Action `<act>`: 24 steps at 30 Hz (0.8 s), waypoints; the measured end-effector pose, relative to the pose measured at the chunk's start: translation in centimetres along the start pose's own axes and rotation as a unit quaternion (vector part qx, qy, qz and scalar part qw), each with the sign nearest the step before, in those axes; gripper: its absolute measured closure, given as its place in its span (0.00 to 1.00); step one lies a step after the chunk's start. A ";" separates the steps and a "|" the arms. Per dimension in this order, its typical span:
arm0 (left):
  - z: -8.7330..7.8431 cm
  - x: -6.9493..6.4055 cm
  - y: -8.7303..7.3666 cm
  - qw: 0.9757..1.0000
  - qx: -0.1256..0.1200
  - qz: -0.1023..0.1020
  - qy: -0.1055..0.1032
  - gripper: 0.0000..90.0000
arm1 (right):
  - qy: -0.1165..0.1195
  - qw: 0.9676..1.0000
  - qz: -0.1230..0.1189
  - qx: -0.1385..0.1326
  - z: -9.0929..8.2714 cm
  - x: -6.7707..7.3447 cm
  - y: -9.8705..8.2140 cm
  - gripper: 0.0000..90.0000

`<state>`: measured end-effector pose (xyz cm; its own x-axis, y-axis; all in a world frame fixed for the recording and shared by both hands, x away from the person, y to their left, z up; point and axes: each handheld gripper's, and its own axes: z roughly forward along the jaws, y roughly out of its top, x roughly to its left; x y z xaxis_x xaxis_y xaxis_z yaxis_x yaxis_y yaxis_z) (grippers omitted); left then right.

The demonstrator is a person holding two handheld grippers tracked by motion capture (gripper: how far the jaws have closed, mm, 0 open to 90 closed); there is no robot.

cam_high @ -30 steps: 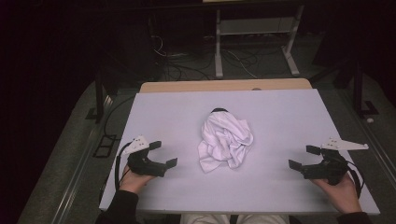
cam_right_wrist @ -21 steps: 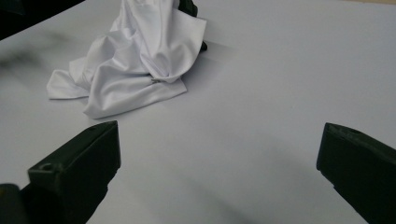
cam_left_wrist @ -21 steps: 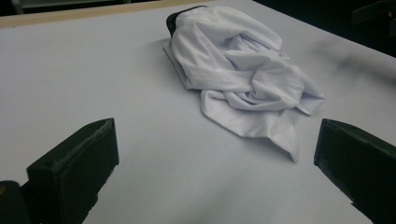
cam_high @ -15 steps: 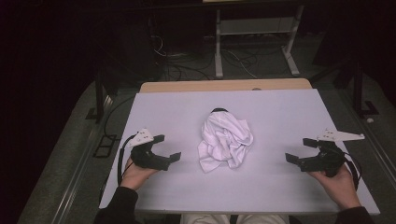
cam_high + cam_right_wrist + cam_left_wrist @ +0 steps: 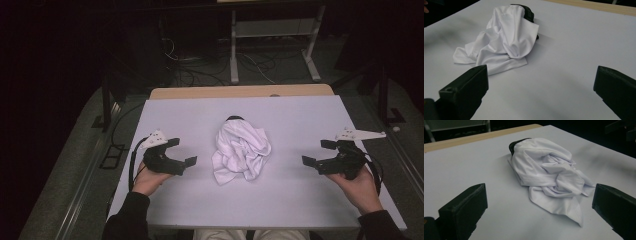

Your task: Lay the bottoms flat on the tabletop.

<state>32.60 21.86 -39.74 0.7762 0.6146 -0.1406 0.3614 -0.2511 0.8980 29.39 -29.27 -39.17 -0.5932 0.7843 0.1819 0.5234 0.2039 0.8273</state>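
Table (image 5: 165,200) w/ a pale cover takes up most of the high view, bare apart from one item. Mid-table sits a crumpled white cloth (image 5: 241,151), bunched into a heap, a dark band or collar peeking out at its far end. Can't tell what garment it is.

Left gripper (image 5: 180,151) sits near the cloth's left side, apart from it, jaws spread wide, nothing between them. Right gripper (image 5: 316,152) is farther off on the other side, jaws also wide and empty, aimed inward at the heap.

Step in hand, I'd judge: reach in and take the cloth to spread it out.

To do it well:
- Go for loose edges, not the fat middle. The left gripper view has a flat corner (image 5: 571,211) lying on the table at the near end; good first bite.
- Come in low, one jaw sliding under the fabric.
- Pinch a single layer if poss., else the heap lifts as a lump.
- Grab two well-separated spots, then pull apart.
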 end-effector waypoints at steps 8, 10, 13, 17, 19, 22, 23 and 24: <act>0.6 0.4 0.9 1.000 -0.004 -0.002 -0.004 0.00 | 0.004 1.000 -0.008 0.004 0.9 0.1 1.5 0.00; 0.9 0.6 1.2 1.000 -0.011 -0.008 -0.006 0.01 | 0.005 1.000 -0.011 0.005 1.4 0.2 2.0 0.00; 1.3 0.8 1.4 1.000 -0.009 -0.008 -0.005 0.00 | 0.008 1.000 -0.014 0.008 1.9 0.3 2.5 0.00; 1.9 1.1 1.9 1.000 -0.010 -0.013 -0.003 0.00 | 0.011 1.000 -0.019 0.010 2.7 0.3 3.1 0.00; 2.2 1.3 2.1 1.000 -0.014 -0.015 -0.002 0.00 | 0.012 1.000 -0.020 0.009 3.0 0.3 3.4 0.00; 2.9 1.4 2.2 1.000 -0.018 -0.020 -0.003 0.01 | 0.012 1.000 -0.023 0.010 3.6 0.2 3.8 0.00; 3.2 1.4 2.1 1.000 -0.017 -0.021 -0.004 0.01 | 0.013 1.000 -0.022 0.009 3.8 0.2 4.0 0.00; 3.2 1.4 2.1 1.000 -0.017 -0.021 -0.004 0.01 | 0.014 1.000 -0.020 0.009 4.0 0.1 4.1 0.00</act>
<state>36.10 19.82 -39.33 0.7657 0.6171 -0.1814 0.3751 -0.1993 0.9053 33.92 -26.00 -37.85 -0.6309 0.7585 0.1633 0.5094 0.2462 0.8245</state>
